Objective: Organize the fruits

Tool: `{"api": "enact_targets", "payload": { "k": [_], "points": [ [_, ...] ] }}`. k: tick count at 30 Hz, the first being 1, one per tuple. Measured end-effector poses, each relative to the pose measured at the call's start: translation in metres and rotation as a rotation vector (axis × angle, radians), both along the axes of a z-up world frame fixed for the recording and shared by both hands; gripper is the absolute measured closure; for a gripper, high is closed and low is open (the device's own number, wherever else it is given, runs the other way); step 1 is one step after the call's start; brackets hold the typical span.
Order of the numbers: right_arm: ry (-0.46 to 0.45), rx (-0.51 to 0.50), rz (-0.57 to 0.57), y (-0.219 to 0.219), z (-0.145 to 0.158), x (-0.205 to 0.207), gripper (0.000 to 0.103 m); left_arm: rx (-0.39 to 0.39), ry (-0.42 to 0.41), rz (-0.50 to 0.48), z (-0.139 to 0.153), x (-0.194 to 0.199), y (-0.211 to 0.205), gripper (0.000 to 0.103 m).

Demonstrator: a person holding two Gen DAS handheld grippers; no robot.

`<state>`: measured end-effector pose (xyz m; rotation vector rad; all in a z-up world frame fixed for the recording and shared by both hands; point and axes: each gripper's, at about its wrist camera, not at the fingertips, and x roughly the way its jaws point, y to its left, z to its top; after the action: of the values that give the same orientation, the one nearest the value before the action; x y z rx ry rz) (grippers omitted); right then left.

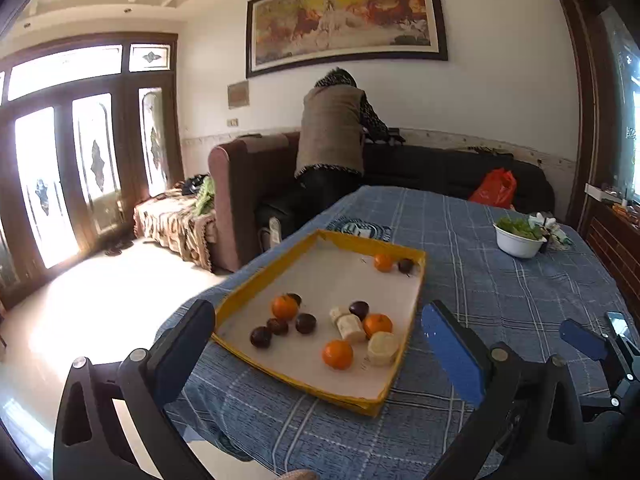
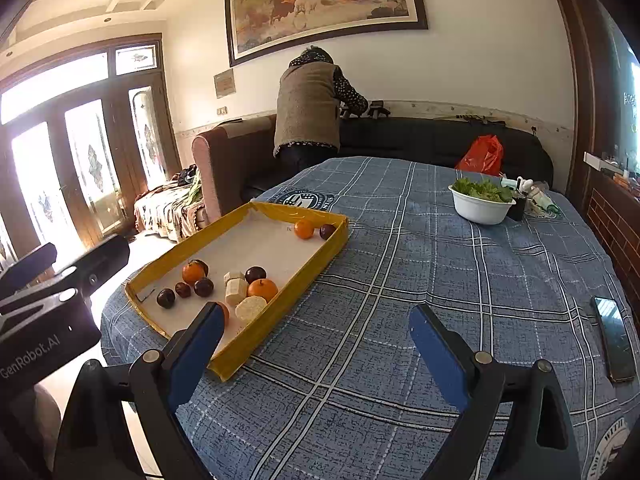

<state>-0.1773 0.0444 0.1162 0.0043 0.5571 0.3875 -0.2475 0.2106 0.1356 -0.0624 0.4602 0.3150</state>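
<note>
A yellow-rimmed tray (image 1: 256, 280) lies on the blue checked tablecloth; it also shows in the right wrist view (image 2: 280, 304). In its near half lie oranges (image 1: 337, 355), dark plums (image 1: 306, 323) and pale peeled banana pieces (image 1: 351, 327). One orange (image 1: 383, 263) and one plum (image 1: 405, 265) sit at its far corner. My left gripper (image 1: 320, 344) is open and empty, held above the tray's near end. My right gripper (image 2: 316, 332) is open and empty over the cloth, right of the tray; it shows at the right edge of the left wrist view (image 1: 582, 338).
A white bowl of greens (image 2: 480, 204) stands at the table's far right with small items beside it. A phone (image 2: 614, 338) lies near the right edge. A person (image 2: 308, 108) bends over the sofa behind the table, beside a red bag (image 2: 482, 156).
</note>
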Motion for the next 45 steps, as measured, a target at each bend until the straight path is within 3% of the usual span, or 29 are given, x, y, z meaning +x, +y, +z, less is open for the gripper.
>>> {"api": "enact_targets", "payload": {
  "k": [17,30,45],
  "points": [
    [0.116,-0.052,-0.005,0.013,-0.036,0.028,0.007,-0.139,0.123,0.004,-0.033,0.029,0.026,0.0],
    [0.156,-0.078,0.019,0.029,-0.047,0.037,0.007,-0.215,0.15,0.001,-0.047,0.038,0.038,0.0],
    [0.176,-0.08,0.028,0.033,-0.051,0.038,0.007,-0.239,0.173,0.004,-0.055,0.043,0.04,0.0]
  ]
}}
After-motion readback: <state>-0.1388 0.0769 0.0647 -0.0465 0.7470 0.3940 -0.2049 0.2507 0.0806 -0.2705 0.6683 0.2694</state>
